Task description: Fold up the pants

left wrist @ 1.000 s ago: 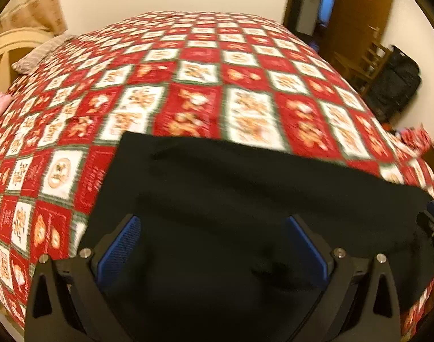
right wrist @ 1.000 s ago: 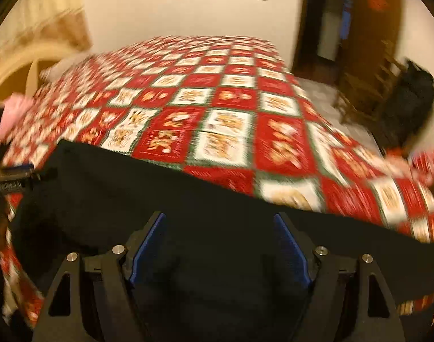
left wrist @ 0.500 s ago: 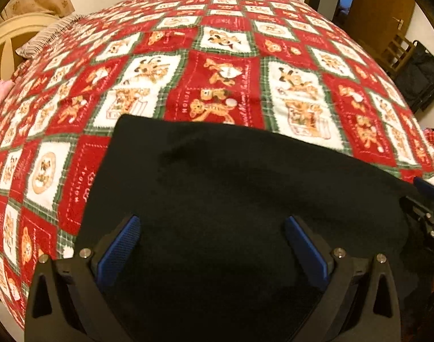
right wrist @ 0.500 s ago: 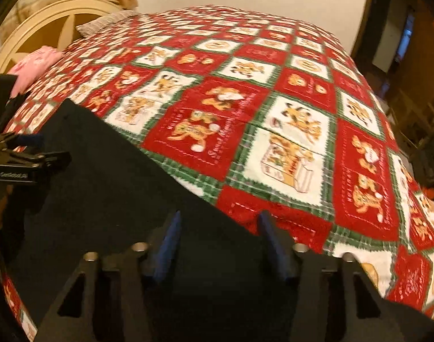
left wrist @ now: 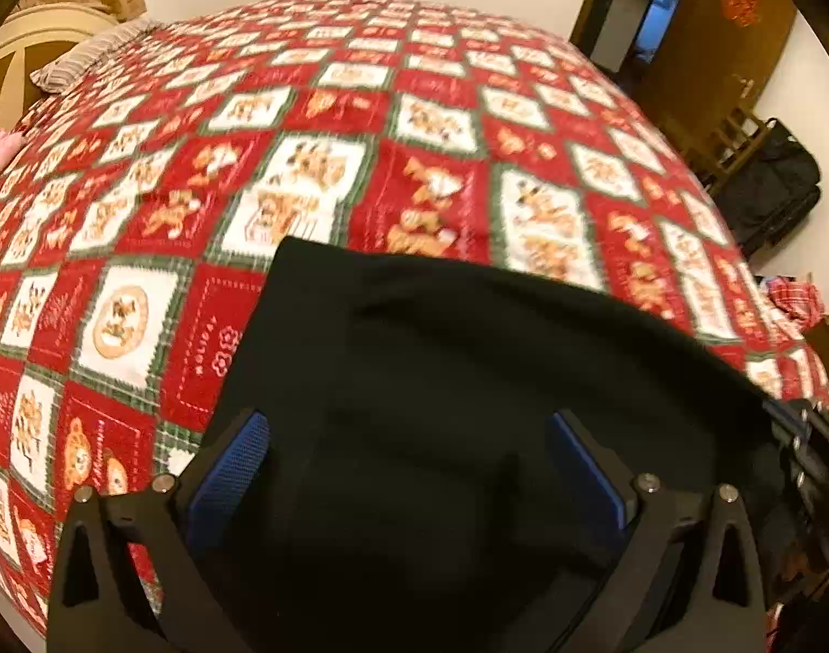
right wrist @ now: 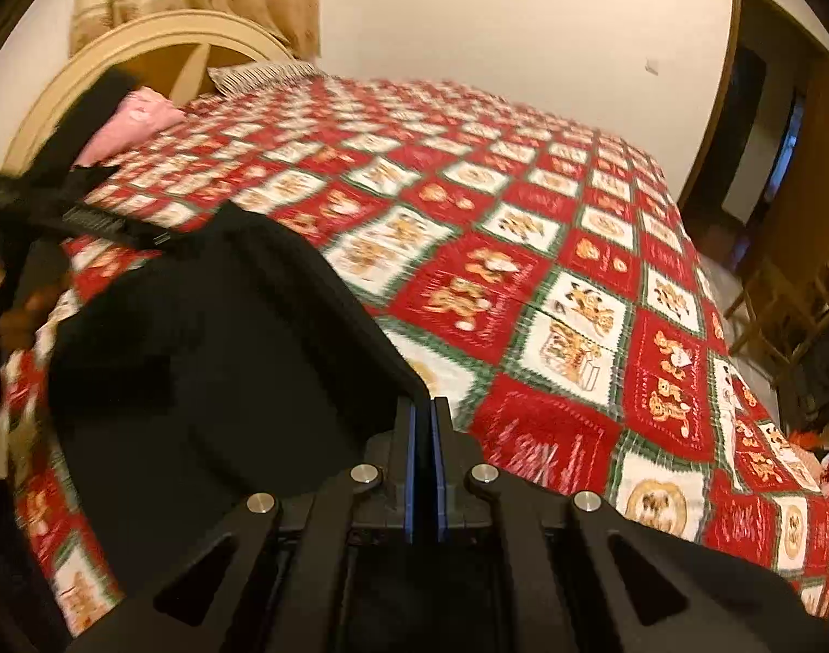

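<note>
1. One pair of black pants lies at the near side of the bed, spread over the red-and-white quilt. Its far edge runs as a fairly straight line across the quilt, from a squared corner on the left down toward the right.

2. Right gripper: the jaws are pressed together on the cloth's far edge, and in the right wrist view that edge rises from the quilt toward the pinch. I judge this to be the grasp stage of a fold, with one side taken up and the other not.

3. Left gripper: the blue pads stand spread wide above the dark cloth and pinch nothing. It hangs over the garment's left part, near the squared corner.

4. Next move, as I judge it: the left gripper needs to come down on its own edge or corner and close, so both ends can be carried over together. Lifting with one side only would likely skew the fold.

5. Edges: the near part of the pants is hidden under the tools, so I cannot tell how close it comes to the bed's edge. Blur hides any seams or the waistband.

6. Room: beyond the pants, the quilt is flat and open all the way back to a striped pillow and a pink item by the headboard. To the right, a wooden chair and a dark bag stand off the bed, well apart from the work.
</note>
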`<control>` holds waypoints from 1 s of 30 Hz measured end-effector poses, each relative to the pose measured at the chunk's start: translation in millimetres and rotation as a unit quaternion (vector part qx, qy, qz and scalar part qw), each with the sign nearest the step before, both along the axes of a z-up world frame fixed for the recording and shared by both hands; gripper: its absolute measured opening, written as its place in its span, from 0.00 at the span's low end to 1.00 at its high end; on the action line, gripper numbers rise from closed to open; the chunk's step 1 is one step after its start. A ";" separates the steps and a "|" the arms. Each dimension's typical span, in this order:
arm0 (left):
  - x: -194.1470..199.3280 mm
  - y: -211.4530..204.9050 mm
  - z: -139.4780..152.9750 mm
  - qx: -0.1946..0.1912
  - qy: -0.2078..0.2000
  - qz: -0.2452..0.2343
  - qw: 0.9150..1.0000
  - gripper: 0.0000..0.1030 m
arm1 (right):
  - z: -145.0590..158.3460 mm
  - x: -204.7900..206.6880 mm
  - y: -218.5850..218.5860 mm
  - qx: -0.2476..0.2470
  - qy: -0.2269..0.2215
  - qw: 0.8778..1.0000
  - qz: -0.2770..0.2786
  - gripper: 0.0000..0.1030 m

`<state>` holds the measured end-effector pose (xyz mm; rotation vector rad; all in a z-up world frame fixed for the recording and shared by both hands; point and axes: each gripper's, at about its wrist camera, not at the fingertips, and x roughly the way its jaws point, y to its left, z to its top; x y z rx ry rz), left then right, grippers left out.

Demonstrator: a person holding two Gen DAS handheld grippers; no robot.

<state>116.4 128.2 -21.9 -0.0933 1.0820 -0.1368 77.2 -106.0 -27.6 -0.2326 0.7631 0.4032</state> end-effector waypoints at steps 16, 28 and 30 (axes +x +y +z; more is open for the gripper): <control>28.8 -44.4 -15.0 -0.047 0.083 -0.002 0.995 1.00 | -13.3 -83.7 28.8 -0.059 -0.097 0.993 0.019 0.04; 22.9 -6.3 -29.2 -0.124 0.080 0.035 0.988 0.26 | 0.1 -96.8 27.8 -0.055 -0.115 0.992 0.010 0.04; 14.7 7.1 -20.0 -0.171 0.052 0.041 0.983 0.16 | 7.3 -102.9 27.2 -0.048 -0.122 0.991 0.009 0.04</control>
